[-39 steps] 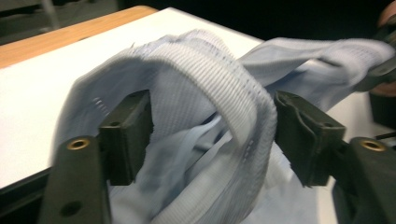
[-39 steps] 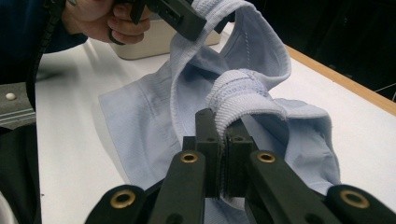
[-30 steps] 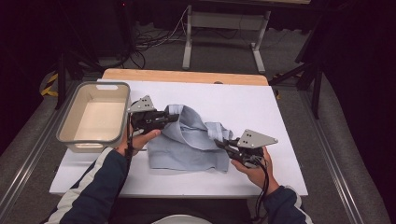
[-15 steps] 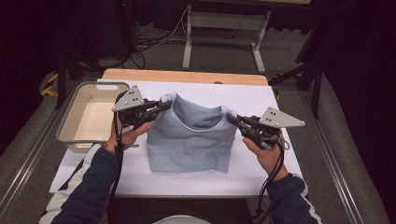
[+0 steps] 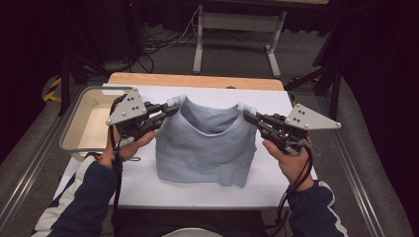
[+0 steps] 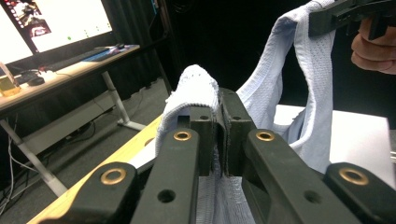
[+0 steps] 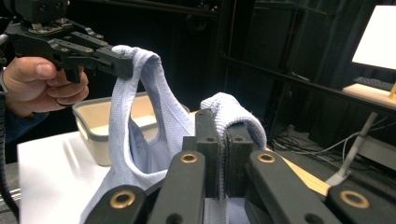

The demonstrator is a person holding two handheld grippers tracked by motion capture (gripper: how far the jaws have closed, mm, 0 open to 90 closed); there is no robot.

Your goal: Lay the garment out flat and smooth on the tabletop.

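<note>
Room: dark floor, black curtains and cables around a bench (image 5: 148, 190) with a white top and a wooden far edge, in the middle of the high view.
Top: a pale blue sleeveless top (image 5: 205, 148) hangs at the centre of the high view, held up by both shoulder straps; its hem seems to rest on the bench, though the fold there is hard to read.
Left gripper: at centre left of the high view, the left gripper (image 5: 170, 109) has its jaws clamped together on the left strap; in the left gripper view the knit fabric bunches over the jaw tips (image 6: 219, 112).
Right gripper: at centre right of the high view, the right gripper (image 5: 249, 116) has its jaws clamped on the other strap; in the right gripper view the strap loops over the closed tips (image 7: 219, 123).
Hands: left hand (image 5: 126, 145) and right hand (image 5: 289, 158) grasp the grippers from below; dark sleeves with white stripes come in from the bottom edge.
Tub: a cream tub (image 5: 74, 136) with a grey rim stands on the bench at the left, just beside the left gripper.
Monitor: a lit screen (image 6: 56, 21) stands at the upper left of the left gripper view.
</note>
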